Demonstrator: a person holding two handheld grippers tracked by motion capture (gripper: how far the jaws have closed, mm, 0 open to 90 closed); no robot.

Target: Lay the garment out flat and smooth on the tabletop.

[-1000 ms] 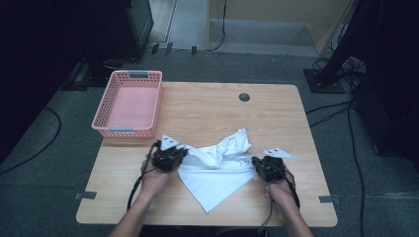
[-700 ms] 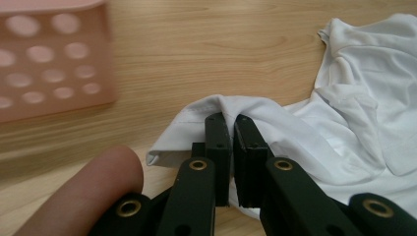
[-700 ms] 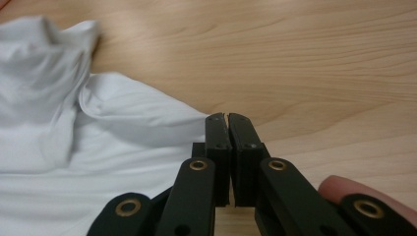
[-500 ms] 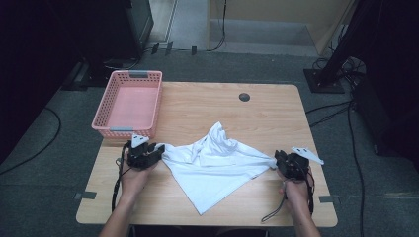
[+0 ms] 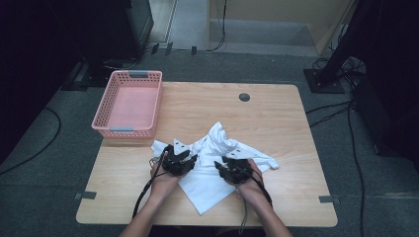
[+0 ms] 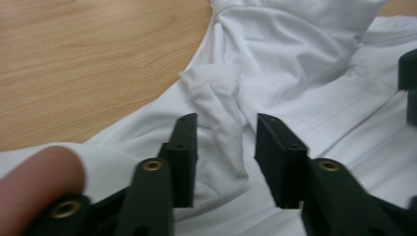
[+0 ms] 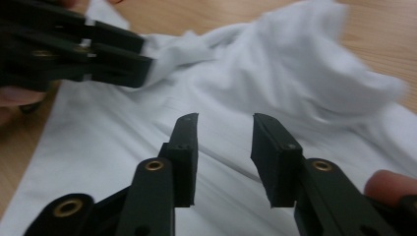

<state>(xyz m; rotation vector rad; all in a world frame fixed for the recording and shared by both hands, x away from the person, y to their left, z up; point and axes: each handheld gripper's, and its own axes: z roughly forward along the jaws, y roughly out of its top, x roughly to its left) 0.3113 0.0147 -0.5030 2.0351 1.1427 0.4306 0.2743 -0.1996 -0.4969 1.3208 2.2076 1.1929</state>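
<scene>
Overall, the bench (image 5: 276, 113) carries a pink basket (image 5: 129, 105) at its far left corner, with nothing visible inside it. A white cloth (image 5: 210, 170) lies crumpled on the near middle of the bench, its far part bunched up and one corner pointing to the near edge. Both hands rest on it close together. The left claw (image 5: 182, 160) has just been closing a little, its jaws apart with a fold of cloth between them, pads not pressing. The right claw (image 5: 232, 165) has just been opening and stands over flat cloth, gripping nothing. Cloth under the hands is hidden; the right gripper view is blurred.
</scene>
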